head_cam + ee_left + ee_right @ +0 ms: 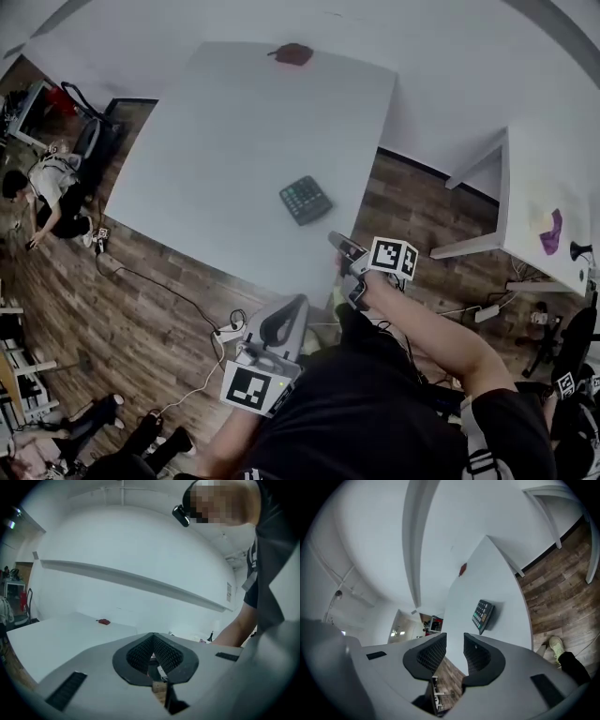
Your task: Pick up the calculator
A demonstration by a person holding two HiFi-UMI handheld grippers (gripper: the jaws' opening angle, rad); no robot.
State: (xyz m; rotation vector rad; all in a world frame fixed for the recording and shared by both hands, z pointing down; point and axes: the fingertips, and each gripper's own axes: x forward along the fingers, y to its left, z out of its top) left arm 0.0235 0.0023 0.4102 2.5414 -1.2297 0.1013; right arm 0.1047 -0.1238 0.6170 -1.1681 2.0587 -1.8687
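Head view: I look steeply down from high above the white table [206, 141]. Left gripper view: low, level across it. Right gripper view: rolled sideways, over its near edge. All three share the far-edge red object [293, 53]; the head and right gripper views also share the calculator [305, 200].

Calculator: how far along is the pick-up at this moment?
Nothing is done yet: the calculator lies flat on the table, untouched. In hand: the right tongs are open, empty and pointed toward it, short of it. The left tongs are shut and empty. To do: reach, close on it, lift.
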